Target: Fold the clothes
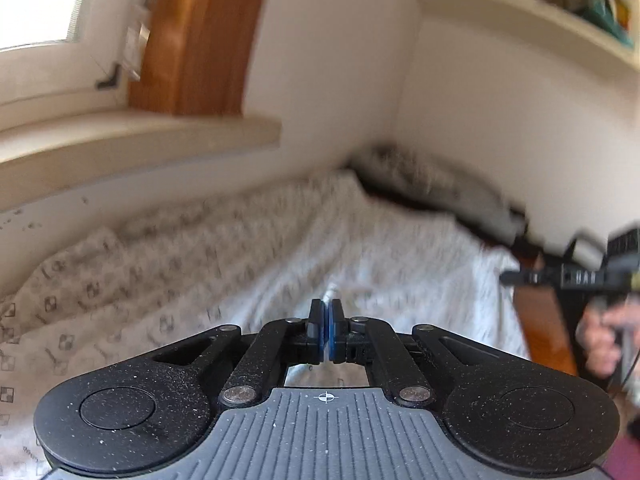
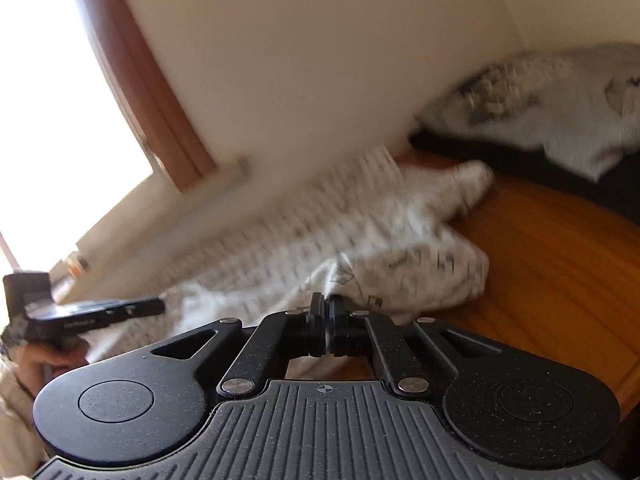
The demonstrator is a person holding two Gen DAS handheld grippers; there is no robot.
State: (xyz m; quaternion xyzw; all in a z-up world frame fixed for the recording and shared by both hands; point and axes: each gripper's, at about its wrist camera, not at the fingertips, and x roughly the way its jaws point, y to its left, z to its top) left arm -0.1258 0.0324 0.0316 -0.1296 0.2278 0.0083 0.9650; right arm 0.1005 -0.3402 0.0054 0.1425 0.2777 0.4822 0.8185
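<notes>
The patterned white garment (image 1: pixel 248 248) is spread over a wooden table (image 2: pixel 560 248) below a windowsill (image 1: pixel 140 136), one bunched end (image 2: pixel 420 248) lying by the bare wood. An edge of the cloth is pinched in each tool: the left gripper (image 1: pixel 328 312) is closed on a small ridge of fabric, and the right gripper (image 2: pixel 329 308) is clamped on a fold near the bunched end — no gap can be seen between either pair of jaws.

The step in hand is judged to be the drawing of a held edge across for a fold. It is best done with both pinches kept firm and moved together, level and at one pace, so that the edge is carried straight and not skewed. The cloth should be kept lightly taut between the two grips — slack would be laid down as wrinkles. A second heap of cloth (image 2: pixel 560 112) at the far corner should be left undisturbed.
</notes>
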